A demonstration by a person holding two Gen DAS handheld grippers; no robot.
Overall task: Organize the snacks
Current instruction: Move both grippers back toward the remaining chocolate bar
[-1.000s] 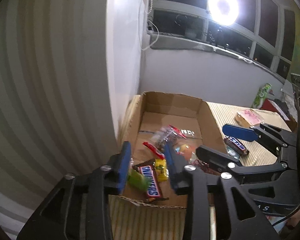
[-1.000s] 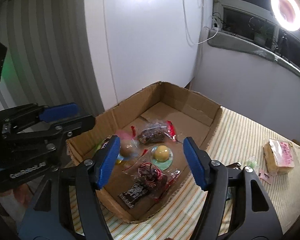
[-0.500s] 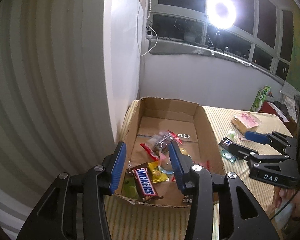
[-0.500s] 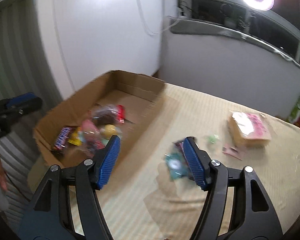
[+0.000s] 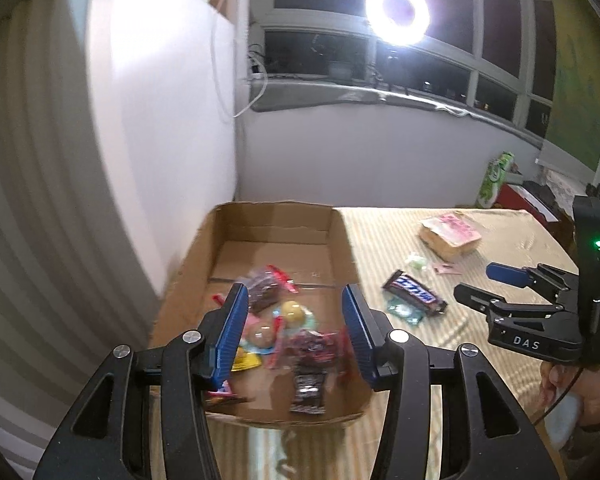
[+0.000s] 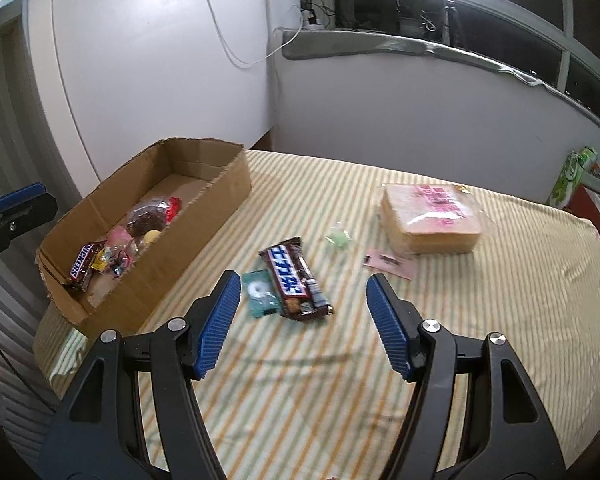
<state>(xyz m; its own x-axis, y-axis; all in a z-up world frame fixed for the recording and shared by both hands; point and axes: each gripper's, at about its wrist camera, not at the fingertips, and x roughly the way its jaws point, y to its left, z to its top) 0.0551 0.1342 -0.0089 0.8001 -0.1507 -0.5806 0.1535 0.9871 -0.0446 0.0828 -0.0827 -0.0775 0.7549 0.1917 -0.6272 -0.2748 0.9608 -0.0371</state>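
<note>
Two-pack chocolate bar (image 6: 295,277), brown wrapper, blue lettering

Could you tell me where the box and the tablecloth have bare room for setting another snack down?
The cardboard box is bare at its far end, behind the dark wrapped cake; its near end is crowded around the Snickers. The tablecloth lies free right of the blue-label bar and nearer than the sandwich pack.

Snack bar (image 6: 294,280) right of box (image 6: 204,216), on table (image 6: 500,320)
</note>
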